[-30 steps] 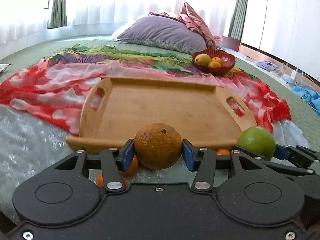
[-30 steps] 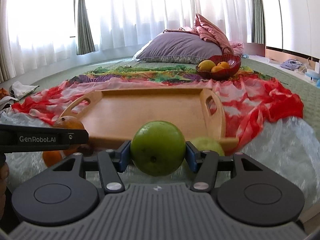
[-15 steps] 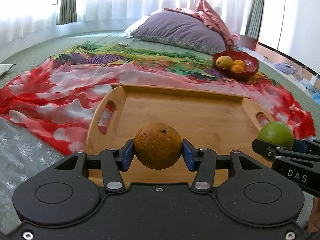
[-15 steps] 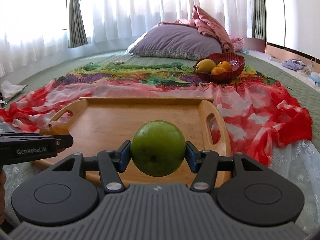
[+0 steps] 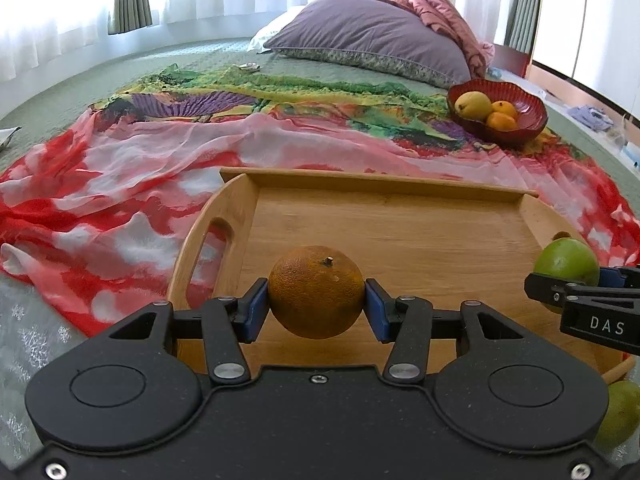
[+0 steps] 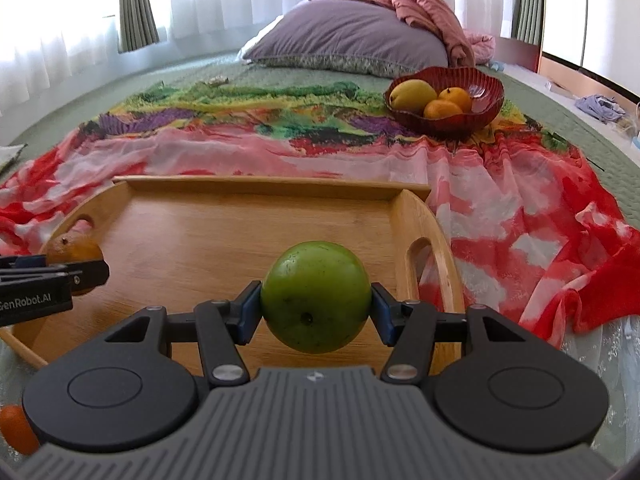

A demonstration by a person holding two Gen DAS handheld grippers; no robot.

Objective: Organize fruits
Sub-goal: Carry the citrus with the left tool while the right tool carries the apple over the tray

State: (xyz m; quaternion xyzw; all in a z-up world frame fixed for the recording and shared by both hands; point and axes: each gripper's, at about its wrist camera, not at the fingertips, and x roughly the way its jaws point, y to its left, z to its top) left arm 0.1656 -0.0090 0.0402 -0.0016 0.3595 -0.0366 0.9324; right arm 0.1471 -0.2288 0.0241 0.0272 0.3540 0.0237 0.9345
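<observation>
My left gripper (image 5: 316, 306) is shut on a dull orange (image 5: 316, 292) and holds it above the near left part of the wooden tray (image 5: 400, 236). My right gripper (image 6: 316, 314) is shut on a green apple (image 6: 316, 296) above the near right part of the same tray (image 6: 192, 236). Each gripper shows at the edge of the other's view: the apple (image 5: 566, 262) at the right, the orange (image 6: 72, 250) at the left. A red bowl (image 6: 476, 116) with a yellow fruit and two oranges stands beyond the tray.
The tray lies on a red and multicoloured scarf (image 5: 120, 176) spread over a green bed. A purple pillow (image 5: 368, 40) lies at the far end. Another green fruit (image 5: 620, 412) lies by the tray's near right corner, and a small orange (image 6: 16, 428) near its left corner.
Both grippers have moved forward and up with their fruits, from in front of the tray's near edge to over its floor. The fruits left on the bed have dropped out of the centre.
</observation>
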